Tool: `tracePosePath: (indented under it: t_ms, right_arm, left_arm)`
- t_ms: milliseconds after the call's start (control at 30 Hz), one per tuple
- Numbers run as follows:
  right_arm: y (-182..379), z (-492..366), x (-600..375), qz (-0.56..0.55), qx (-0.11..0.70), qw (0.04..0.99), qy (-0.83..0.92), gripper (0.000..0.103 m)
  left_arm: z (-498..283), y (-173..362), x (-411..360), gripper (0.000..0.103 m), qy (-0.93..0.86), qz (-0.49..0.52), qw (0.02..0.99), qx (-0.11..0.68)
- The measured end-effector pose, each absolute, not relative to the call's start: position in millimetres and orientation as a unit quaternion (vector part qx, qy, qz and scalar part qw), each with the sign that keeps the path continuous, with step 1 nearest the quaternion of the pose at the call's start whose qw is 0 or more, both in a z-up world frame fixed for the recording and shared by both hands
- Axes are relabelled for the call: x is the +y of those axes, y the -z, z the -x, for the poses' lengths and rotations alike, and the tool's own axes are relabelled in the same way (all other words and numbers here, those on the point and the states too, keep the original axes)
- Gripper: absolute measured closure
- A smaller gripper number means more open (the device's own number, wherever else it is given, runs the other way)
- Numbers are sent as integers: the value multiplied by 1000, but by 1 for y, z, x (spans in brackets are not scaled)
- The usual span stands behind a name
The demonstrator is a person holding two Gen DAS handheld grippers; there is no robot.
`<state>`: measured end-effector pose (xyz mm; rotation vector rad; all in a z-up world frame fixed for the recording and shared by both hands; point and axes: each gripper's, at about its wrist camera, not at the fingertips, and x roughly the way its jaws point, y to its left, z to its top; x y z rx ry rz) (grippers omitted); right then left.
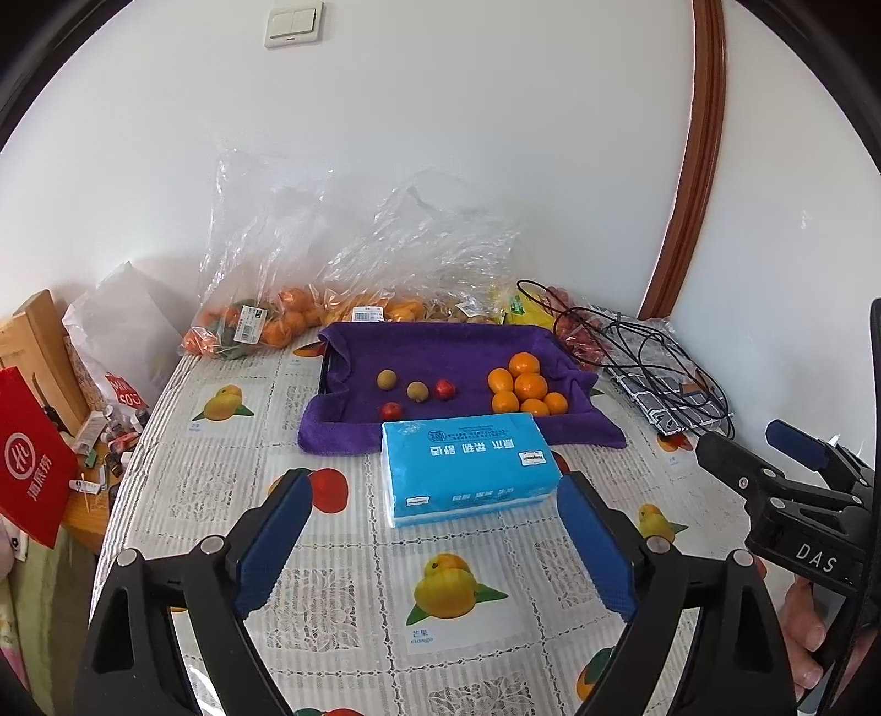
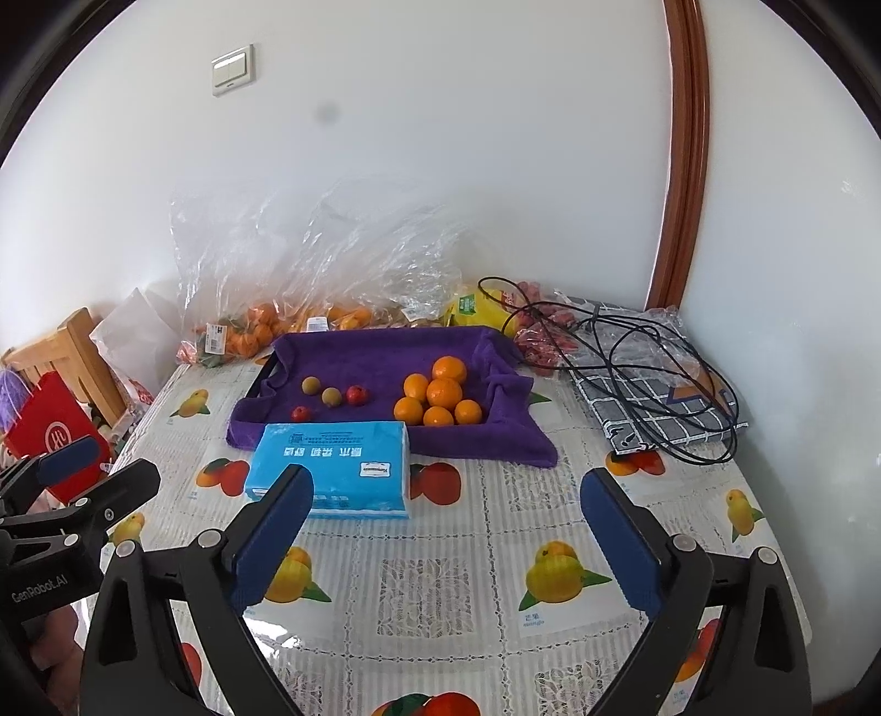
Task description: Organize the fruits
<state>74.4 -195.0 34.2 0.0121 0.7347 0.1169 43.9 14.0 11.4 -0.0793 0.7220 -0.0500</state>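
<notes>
Gaping wide, both padded jaws hover empty; round glossy oranges [image 2: 438, 394] heap on plush purple towel [image 2: 385, 352].

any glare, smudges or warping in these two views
Left wrist view: fisheye bends the door frame into a curve; dark vignette in the corners; clear bags glint. Right wrist view: same bending; a grey smudge sits over the wall, possibly lens dirt; the glossy tablecloth reflects soft daylight. Both are sharp, with soft shadows.

white wall [image 1: 495, 137], light switch [image 1: 293, 23], perhaps a wooden door frame [image 1: 699, 165].
</notes>
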Motion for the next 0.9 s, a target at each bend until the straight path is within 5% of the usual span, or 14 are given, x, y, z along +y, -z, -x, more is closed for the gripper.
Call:
tracePosePath:
  t_ms: [900]
  right_arm:
    - [-33, -68, -195, 0, 356, 933, -61, 6]
  left_arm:
    - [-39, -13, 13, 12, 26, 39, 934, 355]
